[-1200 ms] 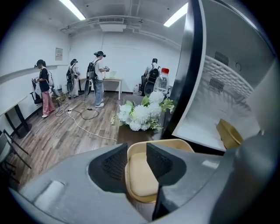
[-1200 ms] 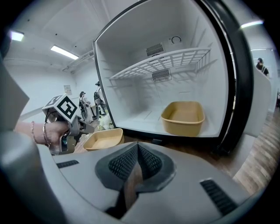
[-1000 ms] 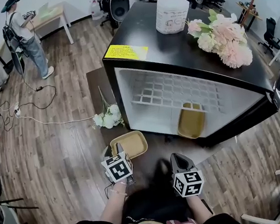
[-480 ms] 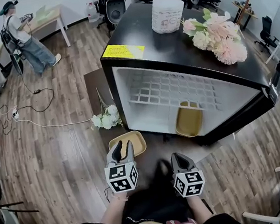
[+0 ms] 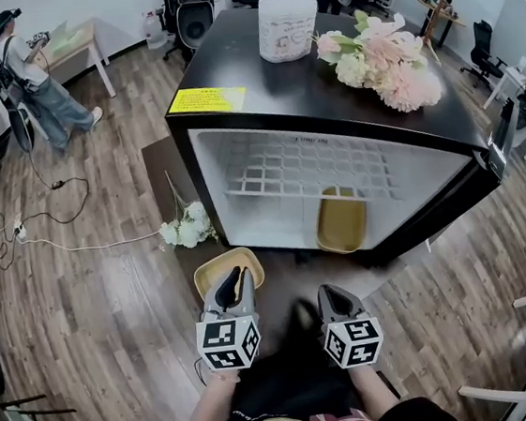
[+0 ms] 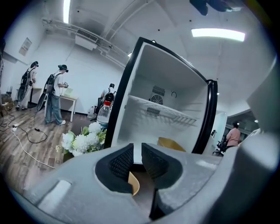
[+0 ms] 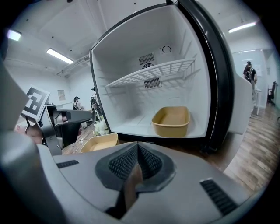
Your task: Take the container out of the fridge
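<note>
Left tool (image 5: 234,280) is closing its jaws on nothing, just above the near rim of a tan container (image 5: 209,269) already out in front of the fridge (image 5: 326,103). Right tool (image 5: 335,294) is closed and empty. A second container (image 5: 342,225) sits inside, far right – well apart from both, seemingly yet to be fetched.

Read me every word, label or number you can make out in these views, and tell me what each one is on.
No text can be read.
Yellow rectangular sticker on top of the black fridge: print too small.
White cylindrical tub: faint print, blurred.
White wall notice: blurred.
</note>
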Demonstrator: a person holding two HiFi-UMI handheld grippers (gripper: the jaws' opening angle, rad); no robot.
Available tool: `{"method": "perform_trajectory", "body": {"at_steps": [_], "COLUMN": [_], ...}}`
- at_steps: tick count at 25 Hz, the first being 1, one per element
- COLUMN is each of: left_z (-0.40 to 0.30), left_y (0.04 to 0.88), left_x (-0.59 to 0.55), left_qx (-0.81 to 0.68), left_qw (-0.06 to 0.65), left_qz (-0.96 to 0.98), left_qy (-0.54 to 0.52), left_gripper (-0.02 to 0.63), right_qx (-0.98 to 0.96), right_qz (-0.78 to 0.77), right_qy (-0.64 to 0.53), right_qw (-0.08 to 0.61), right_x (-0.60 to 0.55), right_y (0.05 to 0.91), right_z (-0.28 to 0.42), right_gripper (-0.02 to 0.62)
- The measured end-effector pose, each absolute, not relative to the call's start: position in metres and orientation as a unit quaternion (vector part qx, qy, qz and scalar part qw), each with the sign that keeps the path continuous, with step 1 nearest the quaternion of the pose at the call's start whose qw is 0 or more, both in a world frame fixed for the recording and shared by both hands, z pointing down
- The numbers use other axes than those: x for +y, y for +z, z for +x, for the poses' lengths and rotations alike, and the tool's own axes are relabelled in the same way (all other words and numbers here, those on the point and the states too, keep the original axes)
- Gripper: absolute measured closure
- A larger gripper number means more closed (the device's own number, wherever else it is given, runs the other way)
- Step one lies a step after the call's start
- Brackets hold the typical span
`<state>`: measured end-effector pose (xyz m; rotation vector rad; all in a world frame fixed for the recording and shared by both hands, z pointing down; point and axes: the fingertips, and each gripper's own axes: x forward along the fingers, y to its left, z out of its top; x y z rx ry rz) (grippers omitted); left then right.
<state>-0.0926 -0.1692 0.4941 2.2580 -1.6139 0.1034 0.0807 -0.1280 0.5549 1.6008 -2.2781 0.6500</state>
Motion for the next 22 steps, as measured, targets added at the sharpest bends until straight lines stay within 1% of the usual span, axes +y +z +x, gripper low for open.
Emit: {"method": "perform_trajectory", "body": {"at_steps": [7,13,18,20,22], "left_z": [-0.090,-0.087,-0.085,-0.083,-0.082], "left_y": [0.499,0.502,0.505,0.508,0.511], "left_x": [-0.165,-0.160,-0.157,-0.155,-0.154], "left_qx": [-0.573,-0.566,-0.561,-0.558,-0.555], "left_qw": [0.197,0.197,0.198,0.198,0.194], "left_qz": [0.795,0.800,0.803,0.805,0.807], "left_qy": [0.031,0.029,0.029,0.036,0.047], "left_gripper": [0.592,0.597,0.598,0.598,0.598], "right_qx": [-0.771,-0.724,-0.672,-0.664,-0.656], "right_qz": [0.580,0.641,0.690,0.695,0.697], "right_qy": [0.228,0.230,0.257,0.268,0.283], "right_qw": [0.130,0.110,0.074,0.065,0.054], "right_x": [-0.131,-0.147,-0.162,-0.172,-0.182], "right_y": [0.551,0.537,0.529,0.528,0.527], "right_z": [0.095,0.134,0.170,0.178,0.184], "right_gripper": [0.588,0.588,0.586,0.513,0.459]}}
